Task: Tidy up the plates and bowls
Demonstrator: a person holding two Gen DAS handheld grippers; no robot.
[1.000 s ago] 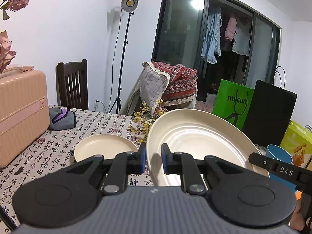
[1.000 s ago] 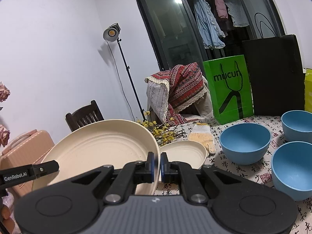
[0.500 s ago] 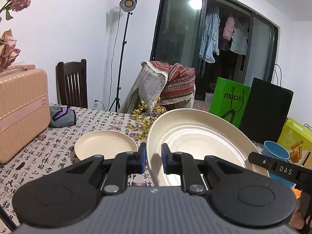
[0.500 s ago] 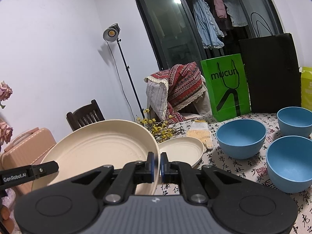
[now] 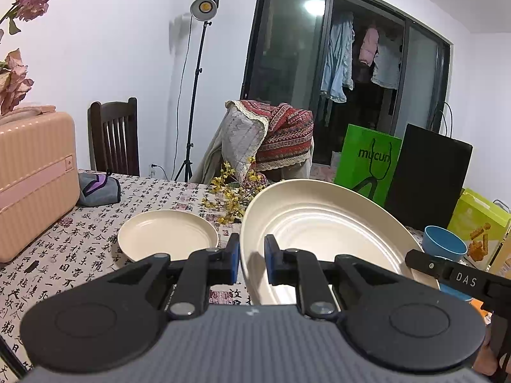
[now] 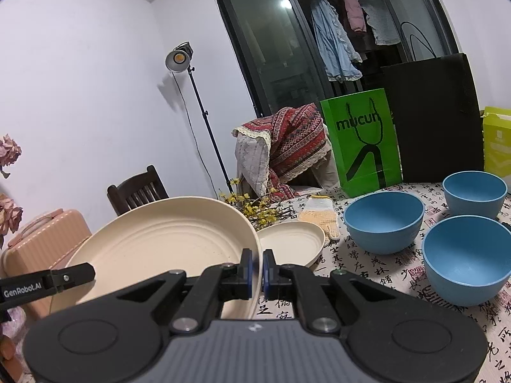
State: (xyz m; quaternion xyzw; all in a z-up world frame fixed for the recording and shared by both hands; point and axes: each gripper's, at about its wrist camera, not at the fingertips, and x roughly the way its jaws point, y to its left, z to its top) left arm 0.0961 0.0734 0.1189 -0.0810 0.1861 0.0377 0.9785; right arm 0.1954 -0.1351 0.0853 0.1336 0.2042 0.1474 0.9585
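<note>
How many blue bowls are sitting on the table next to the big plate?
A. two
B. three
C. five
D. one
B: the right wrist view shows three blue bowls, one nearest the glove, one further back and one closest to the camera, all standing apart on the tablecloth.

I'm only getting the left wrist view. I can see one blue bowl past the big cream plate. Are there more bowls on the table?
Observer: Yes. Three round blue bowls stand apart, none stacked.
Operator: Anything lying near them?
Observer: A white and yellow knitted glove lies beside the small round cream plate.
Operator: Is the right tool gripping the big plate?
Observer: Yes. The right tool is shut on the rim of the large round cream plate.
</note>
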